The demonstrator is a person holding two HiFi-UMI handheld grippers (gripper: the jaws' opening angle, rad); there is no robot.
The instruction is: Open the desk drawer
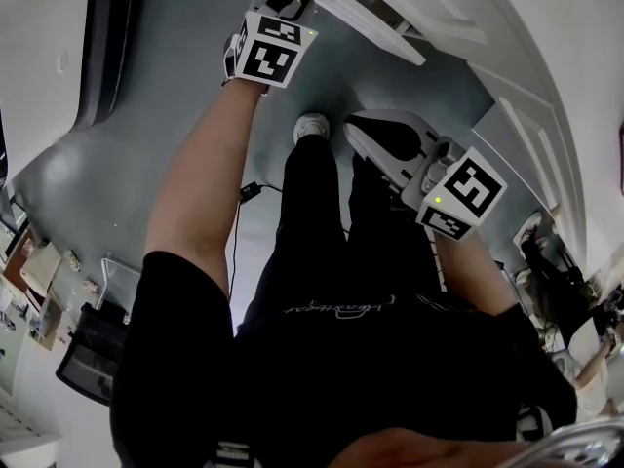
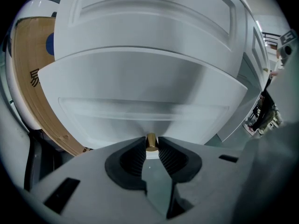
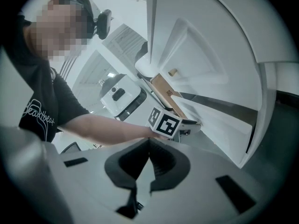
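Note:
The white drawer front (image 2: 140, 97) fills the left gripper view, pulled out from the desk so that its wooden side (image 2: 32, 78) shows at the left. My left gripper (image 2: 151, 144) is shut on the drawer's small brass knob (image 2: 151, 139), one ribbed pad on each side of it. In the head view the left gripper (image 1: 292, 8) reaches up to the drawer edge (image 1: 375, 22). My right gripper (image 3: 149, 143) is shut with nothing in it, held apart from the drawer and looking across at the left gripper's marker cube (image 3: 164, 123).
A second brass knob (image 3: 173, 72) sits on the white panel above the drawer. The person's legs and a white shoe (image 1: 311, 125) stand on the grey floor below the desk. A black cable (image 1: 250, 192) lies on the floor, and a white cabinet (image 3: 120, 96) stands behind the person.

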